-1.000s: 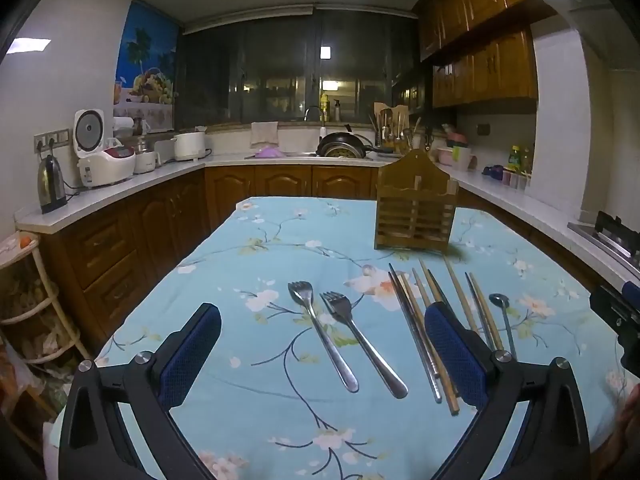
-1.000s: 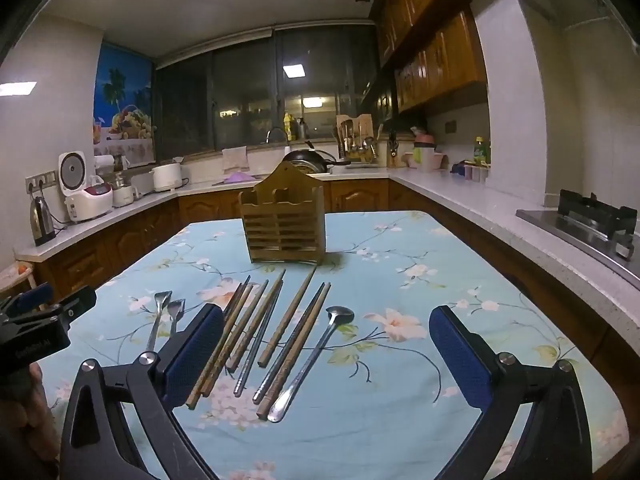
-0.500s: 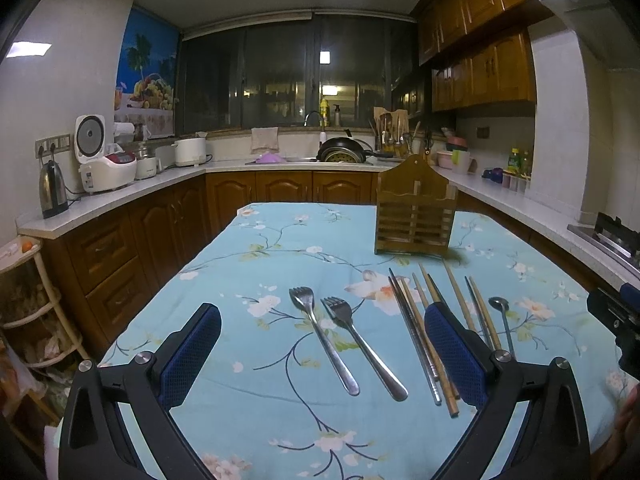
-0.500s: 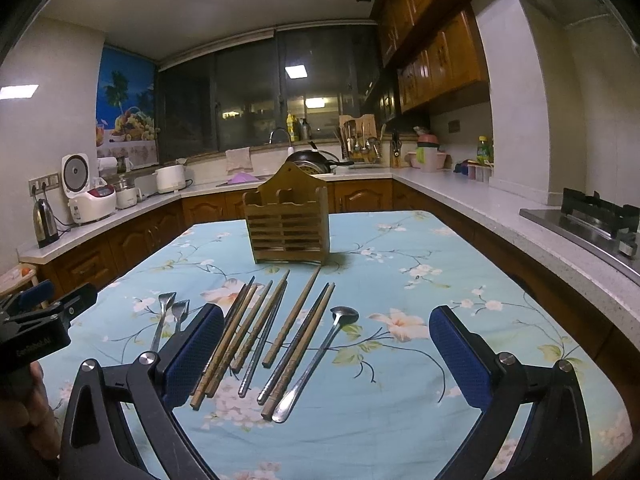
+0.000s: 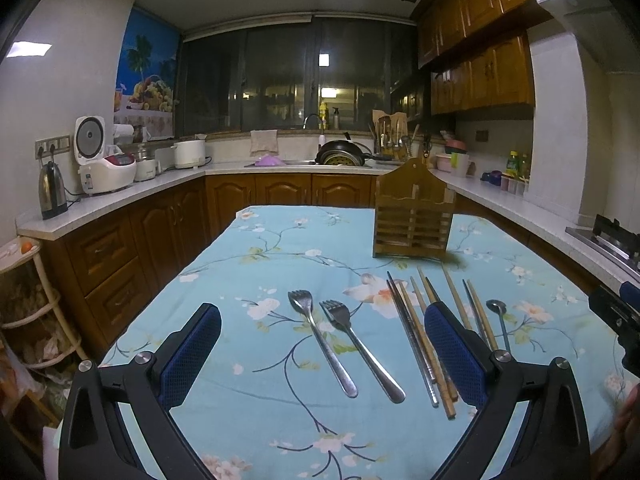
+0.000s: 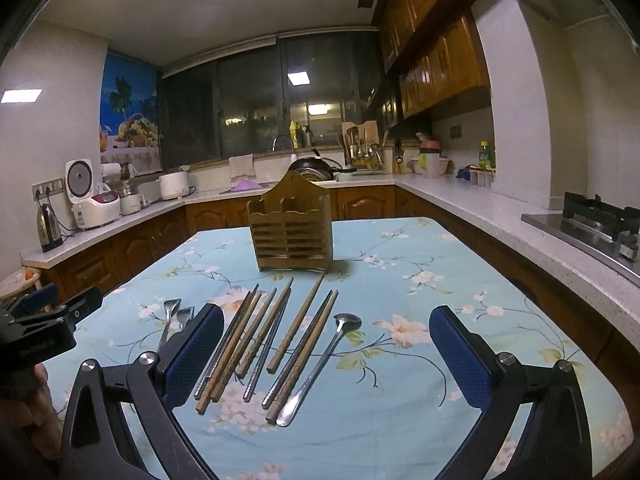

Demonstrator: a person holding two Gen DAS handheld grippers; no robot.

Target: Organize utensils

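A: So, both tools are hovering above the worktop (image 5: 256, 240), each with its jaws standing wide and nothing between them. The left tool (image 5: 322, 354) is framing the two forks (image 5: 340, 344) at the lower centre of its view; the right tool (image 6: 326, 356) is framing the chopsticks (image 6: 256, 340) and the spoon (image 6: 320, 364).

A: Everything is lying loose on the flowered cloth, near the front edge. The wooden caddy (image 6: 292, 232) is standing upright beyond them, mid-frame, and I am not seeing anything inside it.

B: How should the first pick be going?

A: I am judging the forks the easier start for the left side. The two handles are lying close together, spreading slightly towards the bottom of the frame, so the pads want to be closing across one handle only, square to its length. Thin metal lying flat on cloth is likely slipping unless the tips are pressing right down to the fabric. On the right, the spoon is lying nearly touching the nearest chopstick pair, so coming in from the open right-hand side is looking safer.

B: Anything changing since a second ago?

A: Barely. Both views are drifting a little, the caddy is sitting slightly lower in the frame, and the jaws are keeping the same wide spread. No utensil is shifting.
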